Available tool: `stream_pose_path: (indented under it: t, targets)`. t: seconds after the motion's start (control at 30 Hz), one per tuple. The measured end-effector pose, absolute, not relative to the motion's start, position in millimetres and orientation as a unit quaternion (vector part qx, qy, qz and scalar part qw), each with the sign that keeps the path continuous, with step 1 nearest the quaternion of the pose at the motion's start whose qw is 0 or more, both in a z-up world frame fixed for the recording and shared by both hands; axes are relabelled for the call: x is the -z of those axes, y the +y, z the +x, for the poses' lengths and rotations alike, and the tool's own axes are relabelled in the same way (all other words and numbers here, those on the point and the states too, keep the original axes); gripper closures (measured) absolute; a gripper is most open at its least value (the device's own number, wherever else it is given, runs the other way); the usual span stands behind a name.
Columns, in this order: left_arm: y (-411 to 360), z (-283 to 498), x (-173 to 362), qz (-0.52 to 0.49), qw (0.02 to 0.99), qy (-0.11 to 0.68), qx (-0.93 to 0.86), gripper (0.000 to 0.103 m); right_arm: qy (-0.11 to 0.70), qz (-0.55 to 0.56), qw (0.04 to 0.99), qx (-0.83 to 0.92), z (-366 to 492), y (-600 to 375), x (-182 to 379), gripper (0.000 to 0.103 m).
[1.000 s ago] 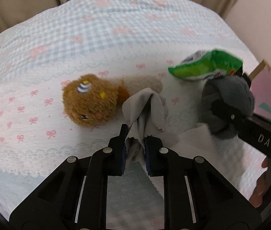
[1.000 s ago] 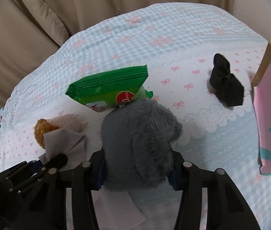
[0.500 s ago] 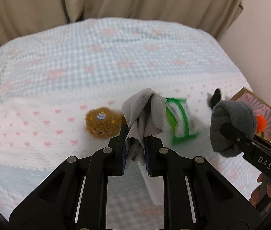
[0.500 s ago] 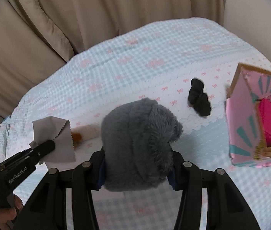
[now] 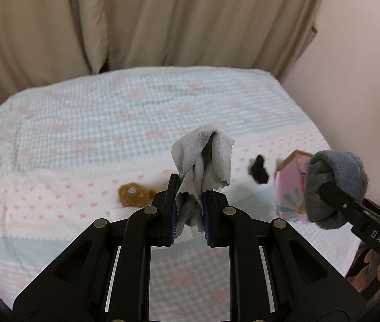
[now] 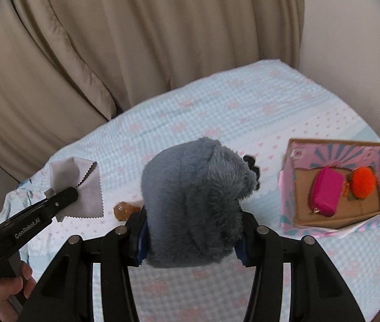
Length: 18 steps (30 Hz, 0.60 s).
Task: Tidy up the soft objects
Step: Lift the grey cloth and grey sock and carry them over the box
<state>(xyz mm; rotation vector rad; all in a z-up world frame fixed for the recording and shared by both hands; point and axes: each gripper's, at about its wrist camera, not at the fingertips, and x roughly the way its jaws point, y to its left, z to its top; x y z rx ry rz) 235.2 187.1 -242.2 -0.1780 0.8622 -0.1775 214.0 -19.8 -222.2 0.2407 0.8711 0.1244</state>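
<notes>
My left gripper (image 5: 190, 209) is shut on a light grey cloth (image 5: 203, 161) and holds it high above the bed; the cloth also shows in the right wrist view (image 6: 82, 187). My right gripper (image 6: 192, 238) is shut on a fluffy dark grey plush (image 6: 192, 201), also lifted; the plush shows at the right of the left wrist view (image 5: 335, 185). A pink patterned box (image 6: 289, 187) stands on the bed at the right, holding a magenta pouch (image 6: 326, 191) and an orange pompom (image 6: 363, 182).
A brown plush toy (image 5: 133, 194) and a black soft item (image 5: 258, 173) lie on the blue-and-pink bedcover (image 5: 109, 123). Beige curtains (image 6: 136, 40) hang behind the bed. A pale wall (image 5: 351, 67) stands at the right.
Both grippers have risen well above the bed with their loads. The bed objects look smaller, the green packet has left view, and the box's inside now shows.
</notes>
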Motion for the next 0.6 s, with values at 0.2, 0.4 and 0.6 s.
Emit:
stream_pose_path:
  t: [0.2, 0.4, 0.6]
  targets:
    - [150, 230, 197, -0.064, 0.906, 0.4, 0.12, 0.089, 0.393, 0.126, 0.91, -0.036, 192, -57, 170, 0.057]
    - [88, 230, 168, -0.05, 0.903, 0.394, 0.167, 0.089, 0.377, 0.136, 0.916, -0.003, 174, -104, 149, 0.057]
    - [12, 234, 163, -0.031, 0.892, 0.4, 0.209, 0.089, 0.377, 0.132, 0.916, 0.039, 165, -162, 142, 0.057]
